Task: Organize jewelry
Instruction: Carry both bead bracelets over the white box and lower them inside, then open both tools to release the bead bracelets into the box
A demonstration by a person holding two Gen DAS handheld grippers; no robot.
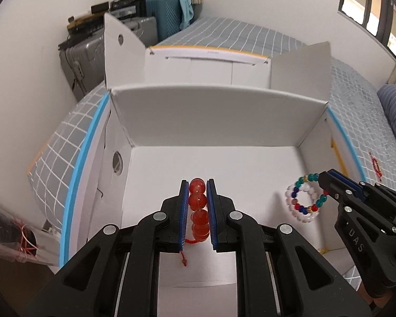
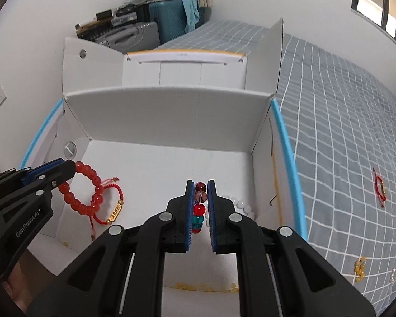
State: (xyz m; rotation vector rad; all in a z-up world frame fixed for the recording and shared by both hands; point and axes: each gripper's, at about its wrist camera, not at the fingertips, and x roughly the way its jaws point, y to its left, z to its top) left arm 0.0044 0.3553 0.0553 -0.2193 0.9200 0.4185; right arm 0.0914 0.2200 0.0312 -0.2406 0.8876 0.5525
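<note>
Inside an open white box (image 1: 206,121) on a checked bed (image 2: 343,137): left hand-held gripper (image 1: 198,185) clamped on a red bead bracelet (image 1: 198,206), right hand-held gripper (image 2: 200,185) pinched shut on a multicoloured bead bracelet (image 2: 199,211). Red cord bracelet (image 2: 111,206) and white beads (image 2: 240,203) on the box floor. More jewelry loose on the bedspread: red cord piece (image 2: 380,187), gold pieces (image 2: 360,266). Suitcases (image 2: 169,18) stacked against the far wall.

A bracelet of big glossy red beads (image 1: 198,208) hangs edge-on over the white box (image 1: 206,121), its thin red cord dangling below. Beside it, a bracelet of mixed green, blue, red and clear beads (image 1: 305,195) hangs as an open ring. A red cord bracelet with a gold plate (image 2: 111,206) lies on the box floor.
</note>
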